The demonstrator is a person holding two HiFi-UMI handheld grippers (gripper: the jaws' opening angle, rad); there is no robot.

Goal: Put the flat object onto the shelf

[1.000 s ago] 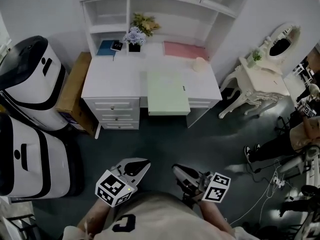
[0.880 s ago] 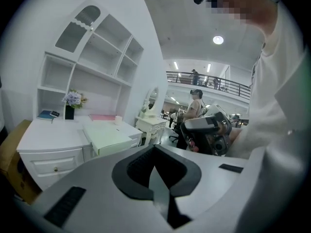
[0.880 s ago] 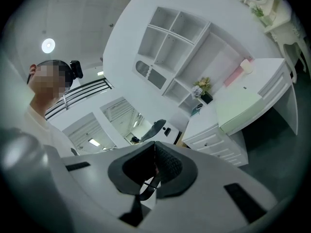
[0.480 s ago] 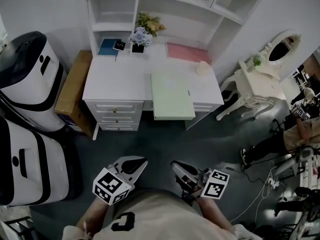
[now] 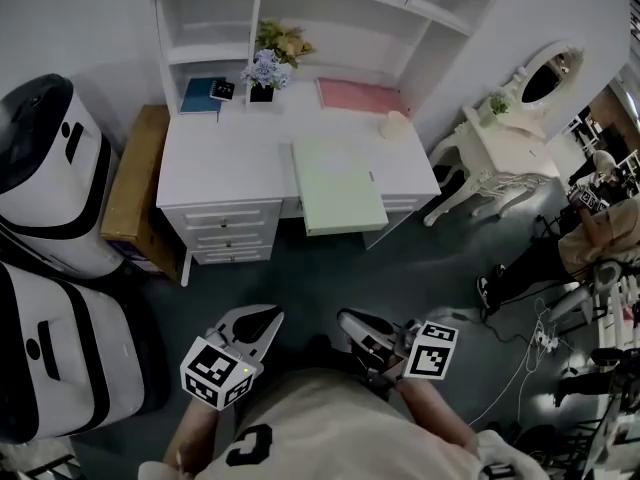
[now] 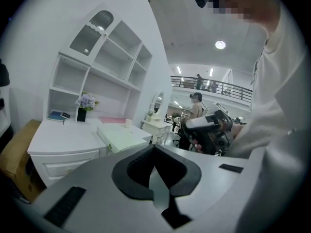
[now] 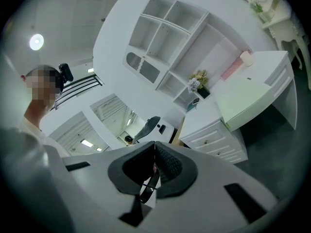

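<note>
The flat pale green object (image 5: 335, 183) lies on the white desk (image 5: 220, 163), and its near end sticks out over the desk's front edge. Above the desk rises the white shelf unit (image 5: 300, 23) with open compartments. Both grippers hover over the dark floor, well short of the desk. My left gripper (image 5: 272, 318) is shut with nothing in it, its jaws meeting at the tip (image 6: 154, 147). My right gripper (image 5: 345, 320) is also shut and empty (image 7: 154, 143). The green object also shows in the left gripper view (image 6: 121, 137) and the right gripper view (image 7: 245, 98).
A pink flat item (image 5: 358, 96), a blue book (image 5: 203, 96) and potted flowers (image 5: 262, 68) sit at the back of the desk. Big white-and-black machines (image 5: 50, 168) and a brown box (image 5: 130, 183) stand at the left. At the right are a white vanity table (image 5: 505, 153), a seated person (image 5: 590, 238) and floor cables (image 5: 530, 358).
In the head view both grippers have drifted a little to the left, still shut. Nothing on the desk has moved.
</note>
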